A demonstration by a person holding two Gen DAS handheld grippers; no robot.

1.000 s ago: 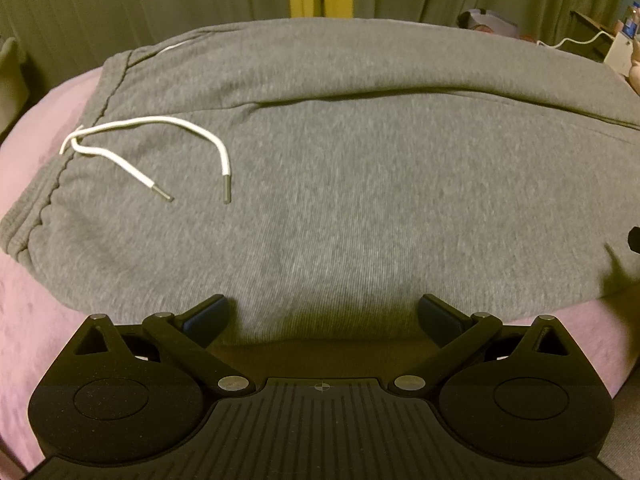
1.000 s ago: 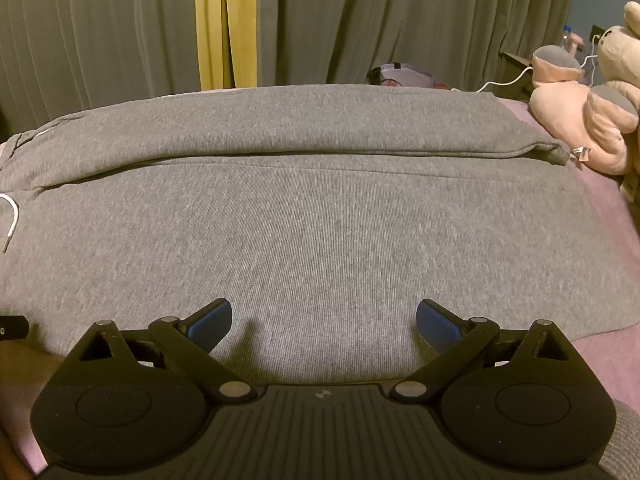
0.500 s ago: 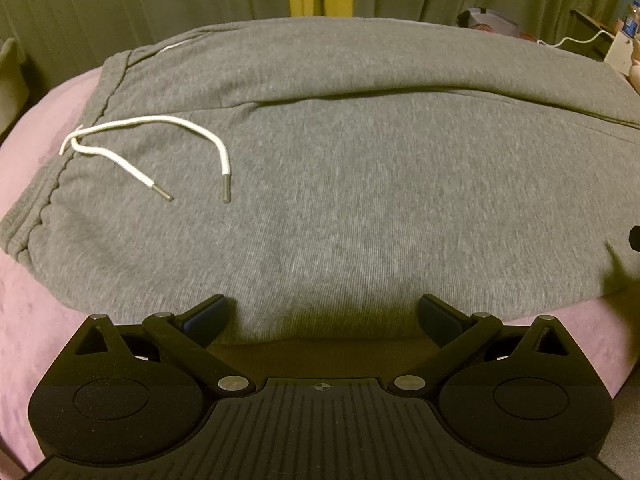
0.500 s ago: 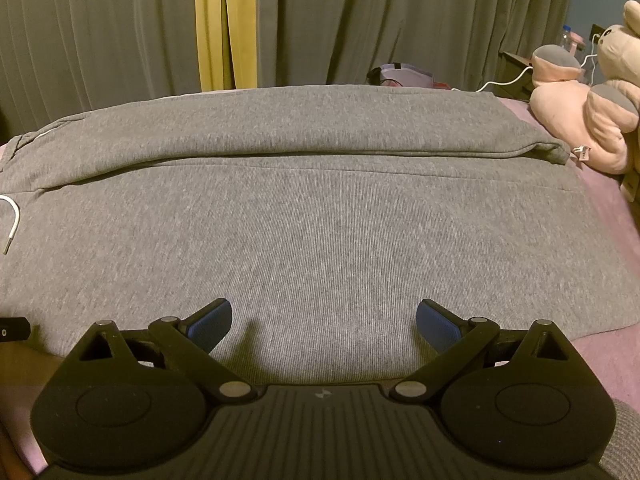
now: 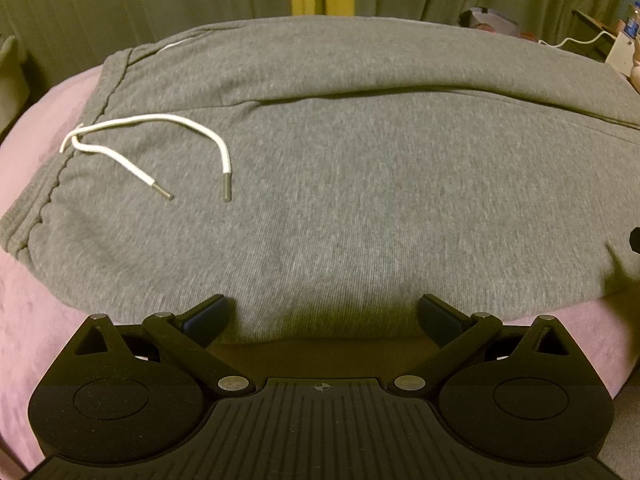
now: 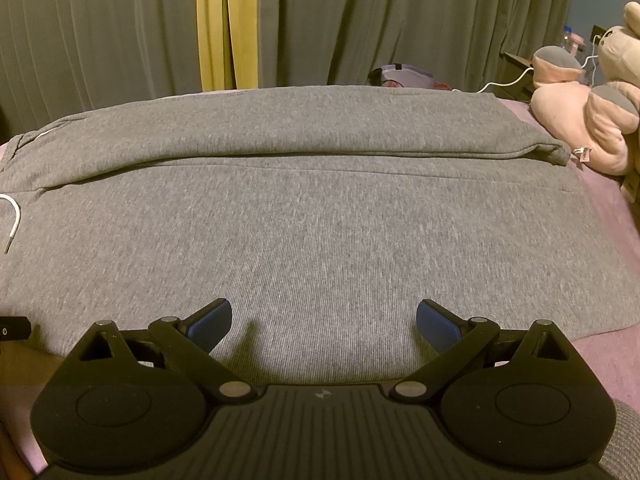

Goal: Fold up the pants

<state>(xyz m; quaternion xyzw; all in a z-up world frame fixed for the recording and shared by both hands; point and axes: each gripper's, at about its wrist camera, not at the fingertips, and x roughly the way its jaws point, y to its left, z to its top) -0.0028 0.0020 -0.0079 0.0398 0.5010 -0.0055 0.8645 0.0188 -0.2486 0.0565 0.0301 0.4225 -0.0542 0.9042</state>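
Note:
Grey sweatpants (image 5: pixel 352 184) lie flat across a pink bed, waistband to the left, one leg lying over the other along a lengthwise fold. A white drawstring (image 5: pixel 160 148) with metal tips rests near the waistband. My left gripper (image 5: pixel 322 314) is open at the near edge of the pants, below the hip area, with nothing between its fingers. In the right wrist view the pants (image 6: pixel 320 216) stretch toward the leg hems at the right. My right gripper (image 6: pixel 324 320) is open over the near edge of the leg, holding nothing. The drawstring tip (image 6: pixel 10 232) shows at the left.
The pink bed cover (image 5: pixel 28 320) shows around the pants. Pink plush toys (image 6: pixel 588 120) sit at the right by the hems. Green and yellow curtains (image 6: pixel 320 24) hang behind the bed. A white cable (image 6: pixel 508 80) and small items lie at the far right.

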